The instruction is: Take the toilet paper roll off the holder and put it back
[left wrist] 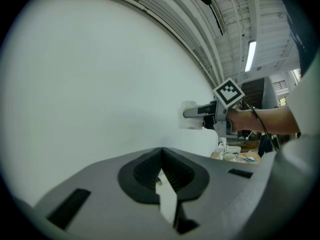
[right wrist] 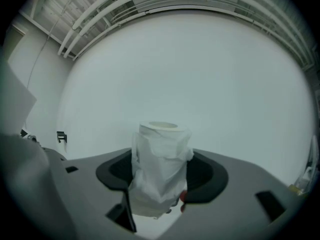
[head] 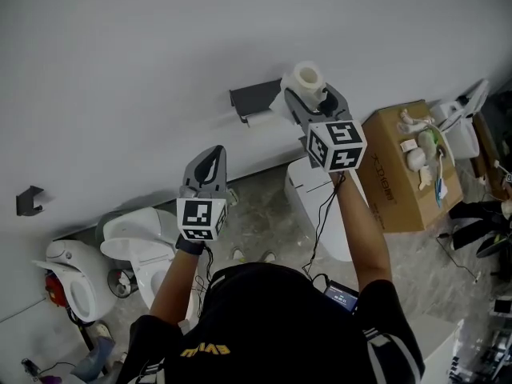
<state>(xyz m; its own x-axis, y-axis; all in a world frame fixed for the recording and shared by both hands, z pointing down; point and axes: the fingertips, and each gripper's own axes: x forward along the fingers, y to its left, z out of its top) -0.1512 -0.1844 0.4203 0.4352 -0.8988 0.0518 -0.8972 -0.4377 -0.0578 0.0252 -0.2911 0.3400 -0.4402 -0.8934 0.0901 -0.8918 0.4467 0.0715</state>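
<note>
Fingers of right gripper clamp toilet paper roll; left gripper fingers together, empty.

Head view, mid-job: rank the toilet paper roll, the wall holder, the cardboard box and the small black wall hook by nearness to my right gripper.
1. toilet paper roll: clamped between the jaws of the right gripper.
2. wall holder: on the wall just left of it.
3. cardboard box: lower right, down on the floor.
4. black wall hook: far left on the wall.
</note>
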